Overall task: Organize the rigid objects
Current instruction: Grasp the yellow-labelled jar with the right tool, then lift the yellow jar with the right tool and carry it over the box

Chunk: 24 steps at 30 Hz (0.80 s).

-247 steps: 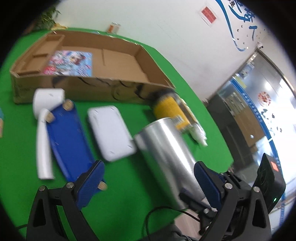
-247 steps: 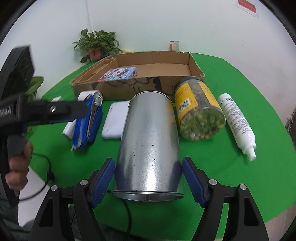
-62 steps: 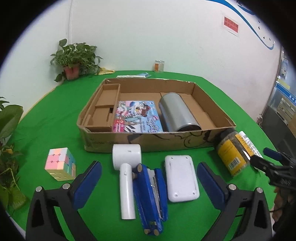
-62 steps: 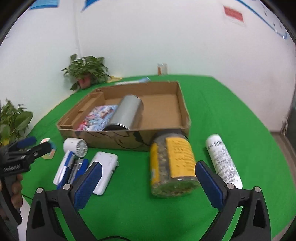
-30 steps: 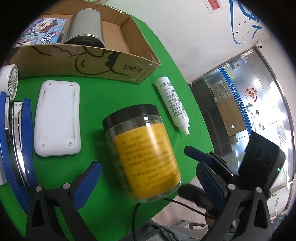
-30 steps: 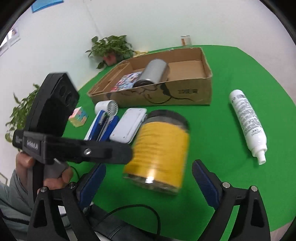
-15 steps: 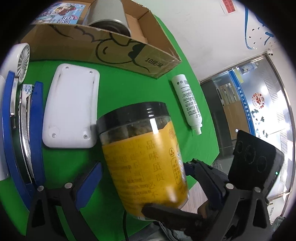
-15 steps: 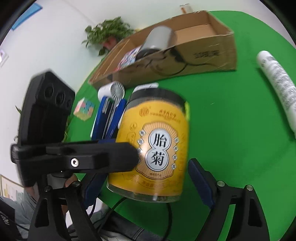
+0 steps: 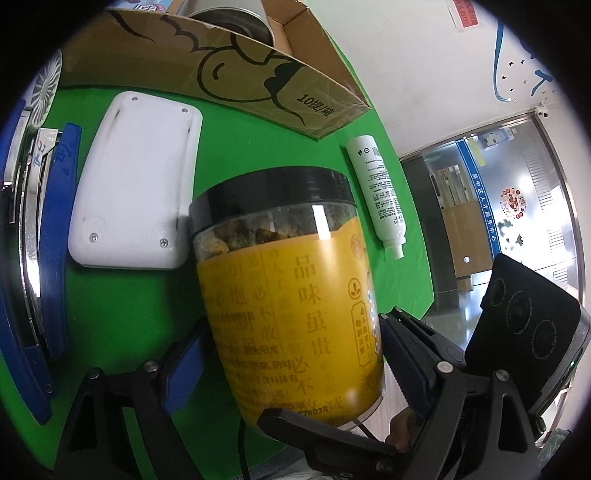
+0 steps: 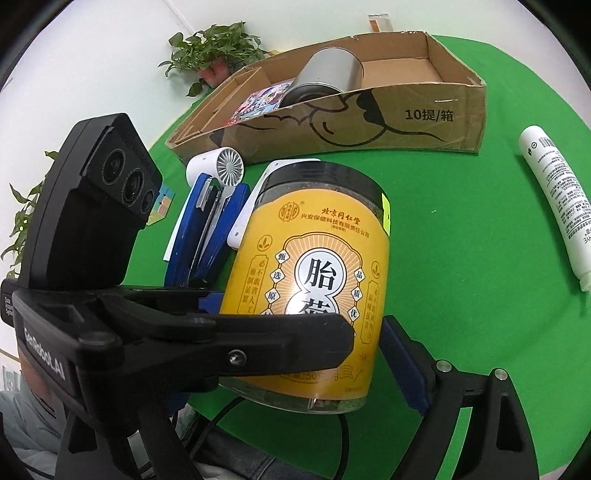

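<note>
With both my left gripper (image 9: 291, 365) and right gripper (image 10: 306, 362) clamped on the yellow-labelled jar (image 10: 314, 295) near the table's (image 10: 461, 258) front edge (lid tilted away), uneven squeeze risked it slipping.

This looks like a room in an office building, set up for trying things out, not a home. A round table (image 10: 461, 229) is covered with a bright green cloth. The walls are plain white. One wall (image 9: 424, 66) has a small red sign (image 9: 466, 17) and blue painted swirls (image 9: 517, 62) on it. Past the table there is a big glass door (image 9: 491, 192) with a blue strip of Chinese words (image 9: 482, 210) and a round sticker (image 9: 512, 203), like the door of a service hall. Green potted plants (image 10: 210, 51) stand by the wall. A brown cardboard box (image 10: 369, 122) and a mix of small things lie on the cloth.
</note>
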{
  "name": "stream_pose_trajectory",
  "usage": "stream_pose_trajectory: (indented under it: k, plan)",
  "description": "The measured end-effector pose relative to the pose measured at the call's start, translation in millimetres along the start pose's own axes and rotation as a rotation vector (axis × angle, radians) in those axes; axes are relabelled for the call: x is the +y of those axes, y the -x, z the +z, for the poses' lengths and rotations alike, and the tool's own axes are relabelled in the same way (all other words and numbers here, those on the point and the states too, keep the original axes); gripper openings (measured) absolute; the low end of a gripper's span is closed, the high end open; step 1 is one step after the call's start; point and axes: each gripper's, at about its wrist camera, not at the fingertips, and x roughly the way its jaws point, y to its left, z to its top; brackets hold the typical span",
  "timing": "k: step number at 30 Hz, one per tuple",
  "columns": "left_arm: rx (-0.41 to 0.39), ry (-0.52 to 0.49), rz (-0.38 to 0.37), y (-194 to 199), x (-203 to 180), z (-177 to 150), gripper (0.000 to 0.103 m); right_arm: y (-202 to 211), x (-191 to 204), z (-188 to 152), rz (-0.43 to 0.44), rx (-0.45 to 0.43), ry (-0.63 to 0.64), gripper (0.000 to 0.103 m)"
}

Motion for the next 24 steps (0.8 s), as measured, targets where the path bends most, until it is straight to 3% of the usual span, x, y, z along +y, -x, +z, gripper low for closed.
stream_pose_trajectory:
  k: [11,24]
  plan:
    - [-0.095,-0.101,0.066,19.3,-20.7,-9.4,0.088,9.6,8.9,3.7,-0.021,-0.073,0.018,0.085]
    - [-0.188,-0.178,0.076,45.2,-39.7,13.8,0.088,33.4,16.2,36.5,-0.046,-0.186,0.064,0.084]
